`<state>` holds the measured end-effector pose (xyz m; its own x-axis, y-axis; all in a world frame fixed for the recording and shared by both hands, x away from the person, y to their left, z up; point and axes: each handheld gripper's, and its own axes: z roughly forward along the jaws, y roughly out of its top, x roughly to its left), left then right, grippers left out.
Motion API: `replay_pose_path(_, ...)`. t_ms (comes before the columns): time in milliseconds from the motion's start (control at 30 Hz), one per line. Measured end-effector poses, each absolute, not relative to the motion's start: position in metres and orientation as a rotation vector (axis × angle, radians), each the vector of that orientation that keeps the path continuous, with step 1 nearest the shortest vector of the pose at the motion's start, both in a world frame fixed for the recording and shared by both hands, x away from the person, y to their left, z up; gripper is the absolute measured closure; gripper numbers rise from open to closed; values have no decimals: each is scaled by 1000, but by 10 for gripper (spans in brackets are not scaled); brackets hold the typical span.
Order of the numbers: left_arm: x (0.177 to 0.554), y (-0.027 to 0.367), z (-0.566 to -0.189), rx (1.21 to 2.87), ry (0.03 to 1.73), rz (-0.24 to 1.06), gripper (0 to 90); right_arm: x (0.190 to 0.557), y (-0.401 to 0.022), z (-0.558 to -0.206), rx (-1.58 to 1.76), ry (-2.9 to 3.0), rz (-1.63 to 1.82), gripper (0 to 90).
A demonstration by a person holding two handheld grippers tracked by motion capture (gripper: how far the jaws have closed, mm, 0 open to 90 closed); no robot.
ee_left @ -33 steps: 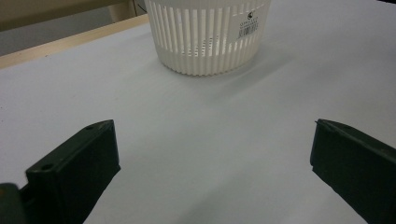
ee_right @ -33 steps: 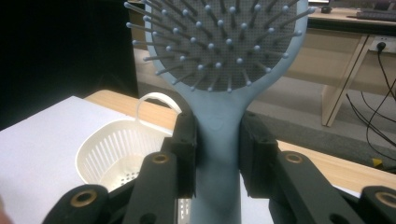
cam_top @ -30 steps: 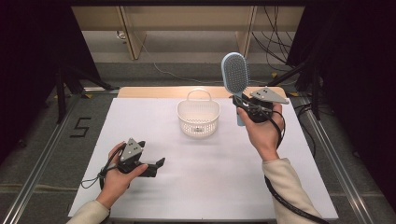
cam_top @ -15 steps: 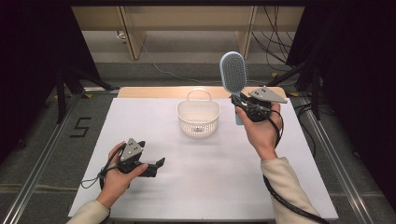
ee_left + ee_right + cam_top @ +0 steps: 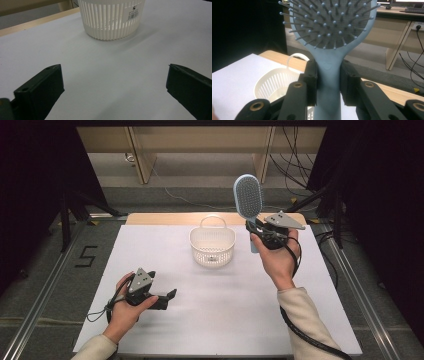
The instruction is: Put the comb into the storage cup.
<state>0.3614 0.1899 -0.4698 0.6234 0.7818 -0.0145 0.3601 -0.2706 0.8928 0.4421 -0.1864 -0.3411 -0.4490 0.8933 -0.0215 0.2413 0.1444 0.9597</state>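
Looking down from the high view, the right gripper [image 5: 262,234] holds a pale blue paddle hairbrush with a grey bristle pad [image 5: 248,196] upright, just right of the white slotted plastic basket [image 5: 212,247]; the left gripper [image 5: 162,299] rests on the white table sheet [image 5: 225,310], its jaws probably apart. Left gripper view: jaws wide apart, nothing between, the basket [image 5: 111,18] ahead. Right gripper view: both jaws clamp the hairbrush's [image 5: 329,27] handle, the basket [image 5: 275,83] below-left.

Right gripper [image 5: 260,231] raised near table's [image 5: 320,320] far right corner, clamped on handle of upright blue hairbrush [image 5: 248,196]. White basket [image 5: 212,246] near far edge, centre. Left gripper [image 5: 167,297], jaws apart, near left edge.
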Motion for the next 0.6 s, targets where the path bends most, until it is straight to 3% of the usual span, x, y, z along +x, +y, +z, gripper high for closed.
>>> replay_pose_path(600,361,191,-469,1870,912,543,6,445,-183,-340,1083,1794,1338,706)
